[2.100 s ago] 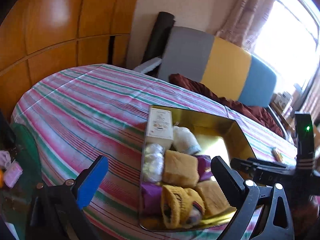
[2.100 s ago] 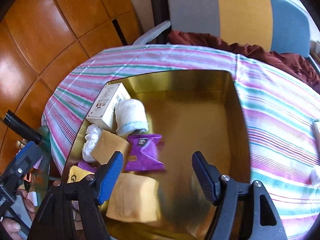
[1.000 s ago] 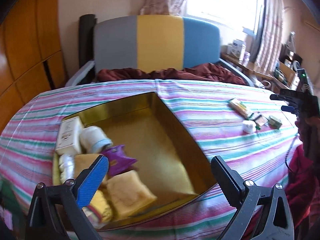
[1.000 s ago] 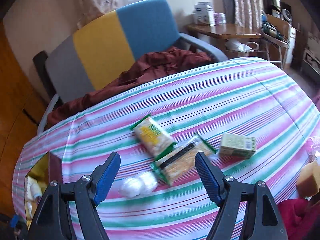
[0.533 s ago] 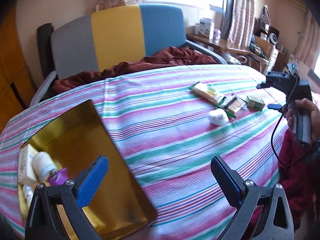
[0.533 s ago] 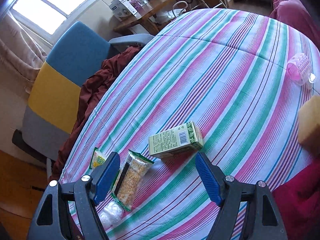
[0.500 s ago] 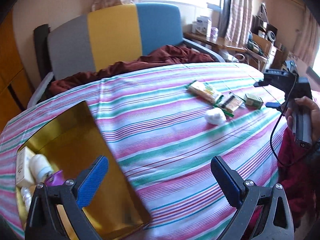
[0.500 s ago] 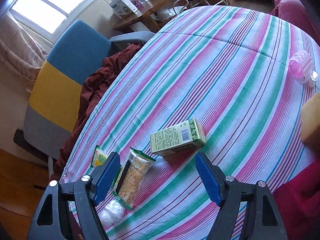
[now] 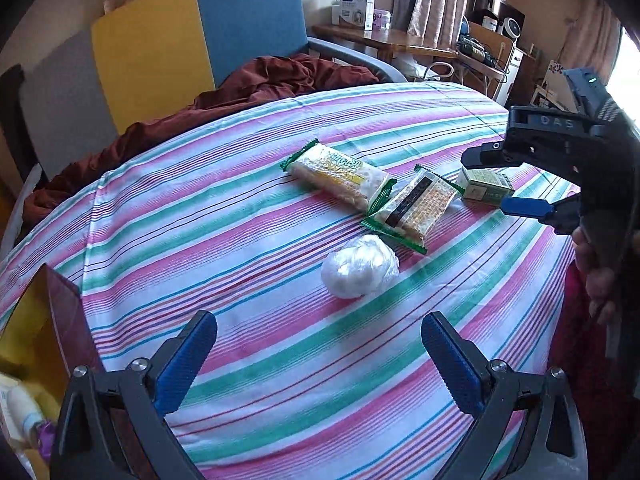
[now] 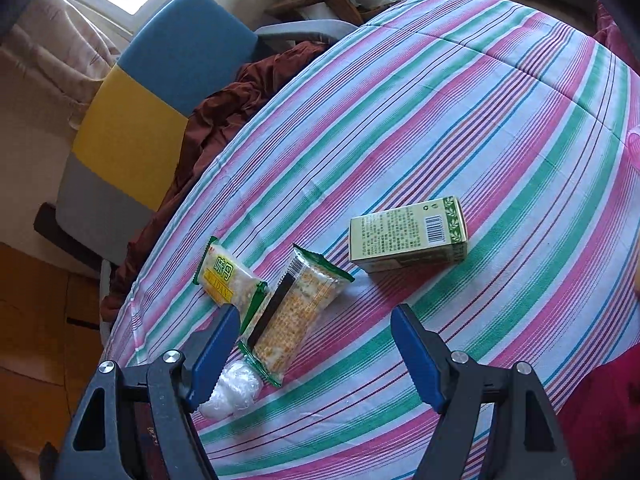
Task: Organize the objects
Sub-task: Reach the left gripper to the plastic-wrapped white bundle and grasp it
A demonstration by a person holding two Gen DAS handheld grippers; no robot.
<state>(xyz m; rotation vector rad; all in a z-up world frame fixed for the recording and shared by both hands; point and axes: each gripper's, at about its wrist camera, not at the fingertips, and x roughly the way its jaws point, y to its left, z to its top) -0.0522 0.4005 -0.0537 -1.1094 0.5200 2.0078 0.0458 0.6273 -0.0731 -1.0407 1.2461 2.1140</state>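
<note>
Several loose items lie on the striped tablecloth (image 9: 240,216): a white plastic-wrapped ball (image 9: 360,266), a yellow-and-green snack pack (image 9: 338,176), a cracker pack with a black stripe (image 9: 416,206) and a small green box (image 9: 486,188). My left gripper (image 9: 318,340) is open and empty, just short of the ball. My right gripper (image 10: 314,328) is also open, hovering over the cracker pack (image 10: 296,312), with the green box (image 10: 408,236) beyond its fingers and the ball (image 10: 236,390) by its left finger. A corner of the gold tin (image 9: 40,320) shows at lower left.
A chair with a grey, yellow and blue back (image 9: 160,60) stands behind the table, with a maroon cloth (image 9: 260,84) heaped on its seat. A wooden side table (image 9: 400,40) with boxes is at the back. A pink object (image 10: 634,140) sits near the table's right edge.
The left gripper swung right, away from the gold tin and toward the loose items; the tin slid to the frame's lower left. The right gripper sank closer to the packs and rolled.
</note>
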